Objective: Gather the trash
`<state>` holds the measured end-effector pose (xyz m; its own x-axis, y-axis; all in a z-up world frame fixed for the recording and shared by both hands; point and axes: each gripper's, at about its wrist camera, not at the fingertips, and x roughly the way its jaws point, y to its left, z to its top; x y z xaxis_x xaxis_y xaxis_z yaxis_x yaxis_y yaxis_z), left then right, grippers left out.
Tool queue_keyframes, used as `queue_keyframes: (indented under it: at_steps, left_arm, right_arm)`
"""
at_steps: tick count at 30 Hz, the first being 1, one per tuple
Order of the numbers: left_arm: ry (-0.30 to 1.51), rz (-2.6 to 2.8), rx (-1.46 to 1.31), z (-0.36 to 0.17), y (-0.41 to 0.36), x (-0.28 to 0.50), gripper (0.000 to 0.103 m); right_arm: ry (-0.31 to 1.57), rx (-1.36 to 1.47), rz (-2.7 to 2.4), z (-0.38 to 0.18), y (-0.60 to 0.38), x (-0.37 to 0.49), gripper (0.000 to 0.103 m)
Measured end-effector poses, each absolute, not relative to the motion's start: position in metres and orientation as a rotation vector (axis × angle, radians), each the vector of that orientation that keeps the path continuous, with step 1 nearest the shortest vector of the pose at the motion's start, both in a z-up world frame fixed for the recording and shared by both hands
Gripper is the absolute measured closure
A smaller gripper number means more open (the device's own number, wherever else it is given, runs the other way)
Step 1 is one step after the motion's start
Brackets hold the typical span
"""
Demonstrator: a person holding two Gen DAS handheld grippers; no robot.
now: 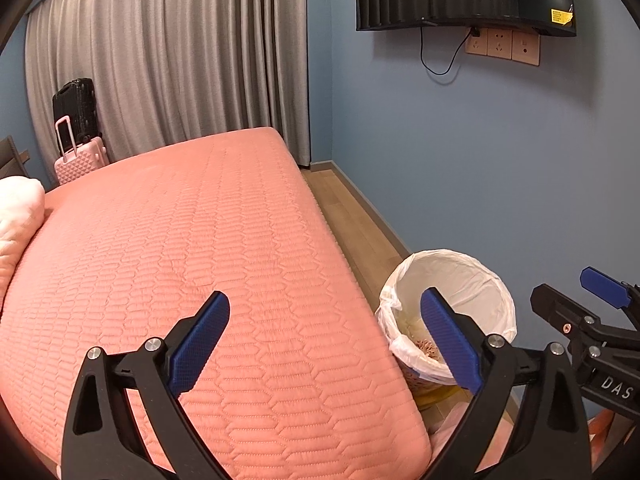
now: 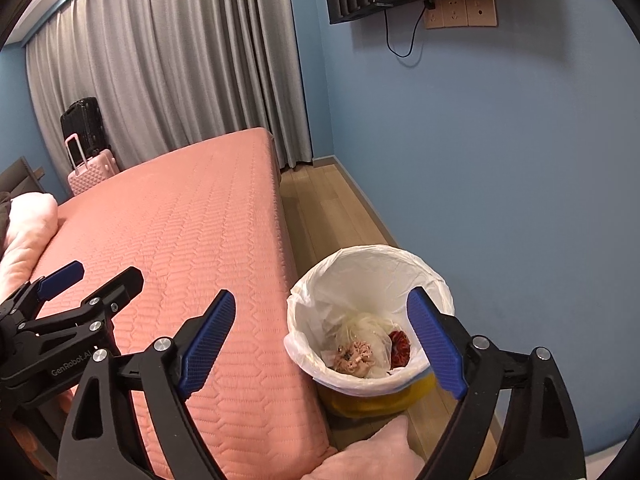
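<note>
Trash [image 2: 370, 350] lies at the bottom of a round yellow bin lined with a white plastic bag [image 2: 400, 264], which stands on the wooden floor [image 2: 320, 208] just beside the bed with the quilted salmon-pink cover [image 2: 180, 220]: a pale crumpled wrapper, a pinkish wad and something dark red, none clear enough to name. The right gripper [image 2: 322, 340] hangs over the bin with its blue-padded jaws spread wide and nothing between them; one blue pad cuts off part of the bin's rim. The left gripper [image 1: 326, 340] is also spread and empty, over the corner of the bed, and its right pad hides part of the bin in its own view, where only a pinkish scrap shows. Something pink and soft at the bottom edge is cropped. A pale pink pillow [image 1: 16, 216] is cut off at the left.
</note>
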<state>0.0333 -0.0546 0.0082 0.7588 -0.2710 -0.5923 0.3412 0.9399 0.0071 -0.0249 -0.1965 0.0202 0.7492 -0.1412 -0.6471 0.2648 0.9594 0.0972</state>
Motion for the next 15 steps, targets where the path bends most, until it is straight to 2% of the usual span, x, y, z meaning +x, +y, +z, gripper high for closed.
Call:
queue_keyframes:
  at_steps: [4,6,15]
  left_arm:
    - [0.637,-0.325,0.107,0.005,-0.053,0.032,0.007]
    - [0.636,-0.318,0.105,0.004,-0.053,0.030,0.007]
    - [0.653,-0.313,0.113,-0.004,-0.060,0.025,0.007]
  right_arm:
    - [0.691,0.159,-0.238,0.015,-0.195,-0.027,0.015]
    - [0.698,0.153,-0.244,0.013,-0.194,-0.026,0.005]
    - [0.721,0.104,-0.259,0.001,-0.191,-0.030,0.005]
